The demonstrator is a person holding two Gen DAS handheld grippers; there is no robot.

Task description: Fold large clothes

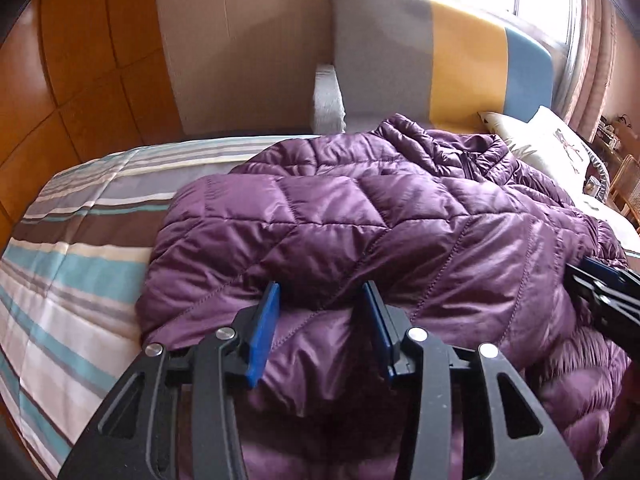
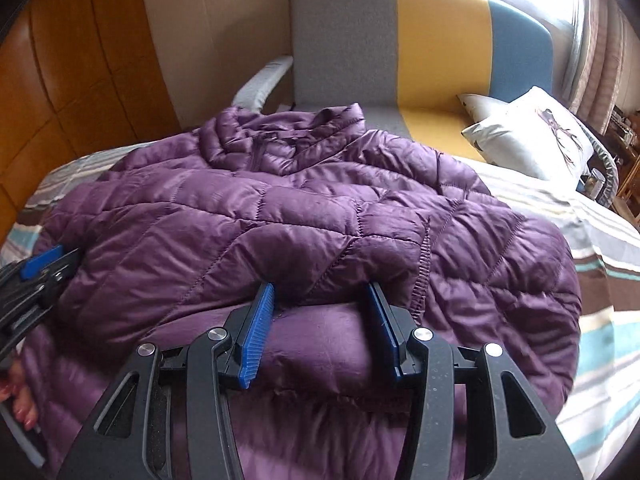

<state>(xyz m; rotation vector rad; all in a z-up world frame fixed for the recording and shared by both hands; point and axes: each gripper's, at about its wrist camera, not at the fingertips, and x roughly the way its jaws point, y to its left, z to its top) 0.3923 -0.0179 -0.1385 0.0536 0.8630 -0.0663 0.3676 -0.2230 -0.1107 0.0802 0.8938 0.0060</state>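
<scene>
A purple quilted jacket (image 1: 360, 220) lies across the striped bed, collar and zip (image 2: 280, 140) at the far end toward the headboard. Its near hem is folded up over the body. My left gripper (image 1: 320, 292) is shut on a thick bulge of that folded edge, which fills the gap between the blue pads. My right gripper (image 2: 320, 292) pinches the same edge further right, fabric packed between its pads. In each wrist view the other gripper shows at the side: the right gripper (image 1: 600, 284) and the left gripper (image 2: 44, 264), with a hand (image 2: 20, 400) below the latter.
The striped bedspread (image 1: 72, 260) shows left of the jacket and also on the right side (image 2: 608, 280). A grey, yellow and blue headboard (image 2: 440, 40) stands behind, with pillows (image 2: 532, 136) at the far right. Wooden wardrobe panels (image 1: 80, 60) line the left.
</scene>
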